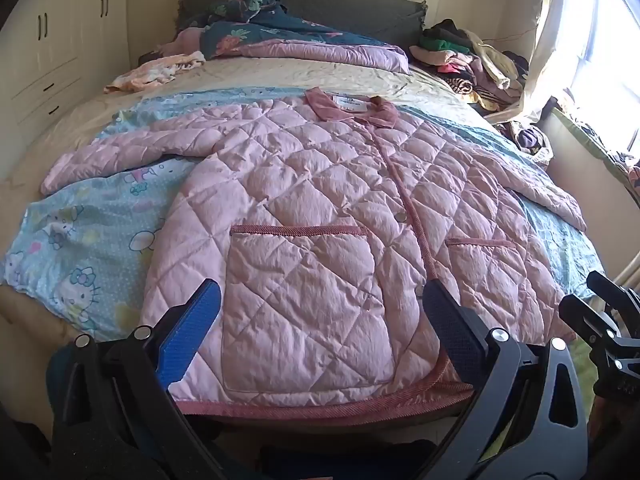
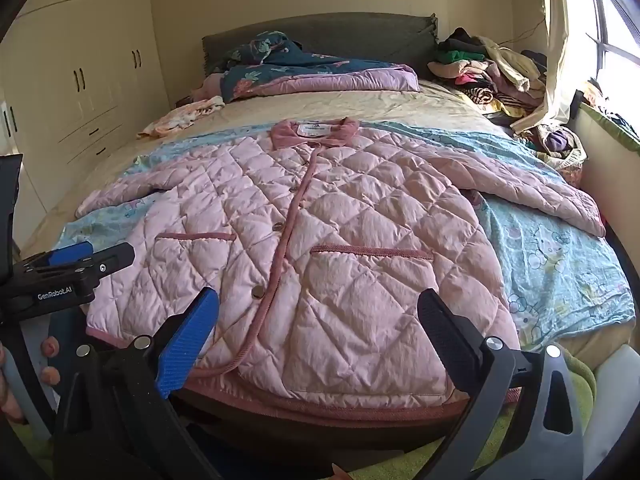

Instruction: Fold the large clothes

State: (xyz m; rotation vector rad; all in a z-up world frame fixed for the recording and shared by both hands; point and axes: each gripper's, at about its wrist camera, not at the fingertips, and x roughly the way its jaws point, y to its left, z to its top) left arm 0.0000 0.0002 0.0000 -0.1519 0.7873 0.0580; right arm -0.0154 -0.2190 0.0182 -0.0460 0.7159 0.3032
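A pink quilted jacket (image 1: 320,208) lies flat, front up and buttoned, on the bed, collar toward the headboard and both sleeves spread out; it also shows in the right wrist view (image 2: 320,232). My left gripper (image 1: 320,304) is open and empty, hovering over the jacket's hem at its left pocket. My right gripper (image 2: 318,312) is open and empty, over the hem at the right pocket. The right gripper also shows at the edge of the left wrist view (image 1: 600,320), and the left gripper at the edge of the right wrist view (image 2: 80,260).
A light blue cartoon-print sheet (image 1: 80,232) lies under the jacket. Folded quilts (image 1: 296,40) and small clothes (image 1: 156,70) lie near the headboard. A pile of clothes (image 1: 476,60) sits at the far right by the curtain. Cupboards (image 1: 52,48) line the left wall.
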